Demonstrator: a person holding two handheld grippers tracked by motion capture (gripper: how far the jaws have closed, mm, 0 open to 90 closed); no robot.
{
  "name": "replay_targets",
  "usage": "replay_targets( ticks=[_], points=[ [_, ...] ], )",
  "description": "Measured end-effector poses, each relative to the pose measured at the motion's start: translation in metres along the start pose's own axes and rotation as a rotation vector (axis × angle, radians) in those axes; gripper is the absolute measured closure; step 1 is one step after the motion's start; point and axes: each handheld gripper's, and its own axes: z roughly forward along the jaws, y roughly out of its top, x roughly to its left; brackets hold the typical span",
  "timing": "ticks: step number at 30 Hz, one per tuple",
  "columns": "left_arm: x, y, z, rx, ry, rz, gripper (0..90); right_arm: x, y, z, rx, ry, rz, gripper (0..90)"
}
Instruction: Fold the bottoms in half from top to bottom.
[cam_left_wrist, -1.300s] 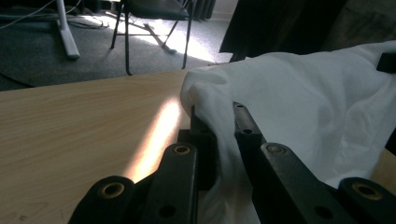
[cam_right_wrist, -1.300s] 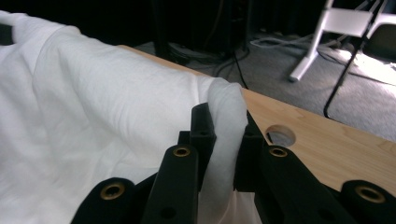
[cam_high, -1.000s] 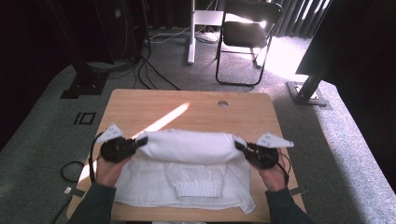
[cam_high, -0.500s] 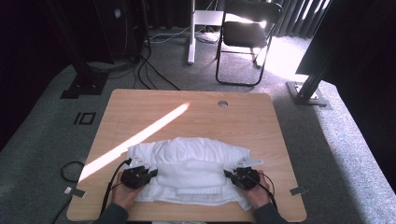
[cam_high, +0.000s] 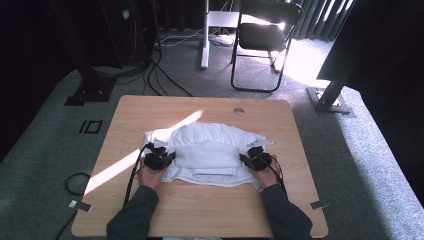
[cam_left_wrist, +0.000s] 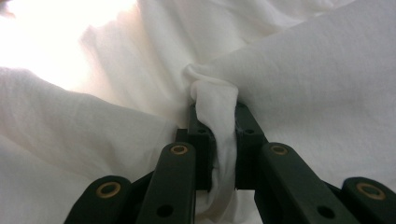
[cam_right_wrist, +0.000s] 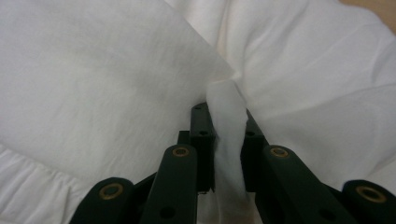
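Observation:
A white garment (cam_high: 207, 150) lies folded on the wooden table (cam_high: 200, 210), its ribbed band toward the near edge. My left gripper (cam_high: 167, 159) sits at the garment's left edge, shut on a pinched fold of the white cloth (cam_left_wrist: 215, 107). My right gripper (cam_high: 246, 160) sits at the garment's right edge, shut on another fold of the cloth (cam_right_wrist: 226, 112). A hand holds each gripper, with dark sleeves coming in from the near edge. White fabric surrounds the jaws in both gripper views.
A strip of sunlight (cam_high: 130, 160) crosses the table's left half. A round cable hole (cam_high: 238, 111) sits near the far edge. Beyond the table stand a black chair (cam_high: 262, 40), a white desk leg (cam_high: 204, 35) and floor cables (cam_high: 160, 70).
Both grippers have carried the garment's upper fold toward the near edge, then moved back to mid-table. The garment now lies more compact and folded over.

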Motion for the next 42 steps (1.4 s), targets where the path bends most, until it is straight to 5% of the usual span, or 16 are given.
replay_targets(
  ticks=[3, 12, 16, 20, 23, 26, 28, 31, 34, 39, 42],
  points=[
    [0.006, 0.005, -0.018, -0.063, -0.047, -0.015, 82.6, -0.001, 0.005, -0.014, -0.038, 0.000, -0.011, 81.1],
    [0.015, 0.022, -0.101, -0.362, -0.197, -0.062, 83.8, -0.007, 0.019, -0.089, -0.297, -0.016, -0.008, 81.5],
    [0.012, 0.016, -0.123, -0.406, -0.240, -0.058, 83.8, -0.002, 0.021, -0.118, -0.400, -0.004, -0.010, 81.7],
    [0.012, -0.013, -0.132, -0.404, -0.333, -0.077, 81.4, 0.010, 0.003, -0.128, -0.401, 0.017, -0.055, 81.5],
    [0.011, -0.035, -0.136, -0.370, -0.421, -0.061, 74.5, 0.012, -0.023, -0.128, -0.362, 0.047, -0.034, 80.3],
    [0.012, -0.043, -0.144, -0.370, -0.403, -0.044, 63.7, 0.008, -0.044, -0.128, -0.318, 0.098, -0.037, 67.2],
    [0.015, -0.038, -0.149, -0.386, -0.373, -0.052, 59.3, 0.005, -0.046, -0.135, -0.355, 0.068, -0.006, 50.6],
    [0.006, -0.022, -0.143, -0.343, -0.327, -0.033, 59.5, 0.003, -0.033, -0.145, -0.404, 0.027, 0.032, 49.1],
    [-0.013, -0.014, -0.121, -0.269, -0.347, 0.003, 60.9, 0.015, -0.016, -0.137, -0.387, -0.001, -0.013, 49.3],
    [-0.049, -0.033, -0.078, -0.101, -0.373, 0.034, 63.8, 0.043, -0.019, -0.091, -0.244, 0.016, -0.081, 49.7],
    [-0.066, -0.052, -0.062, -0.020, -0.333, 0.094, 63.6, 0.053, -0.041, -0.066, -0.129, -0.014, -0.113, 50.4]
  ],
)
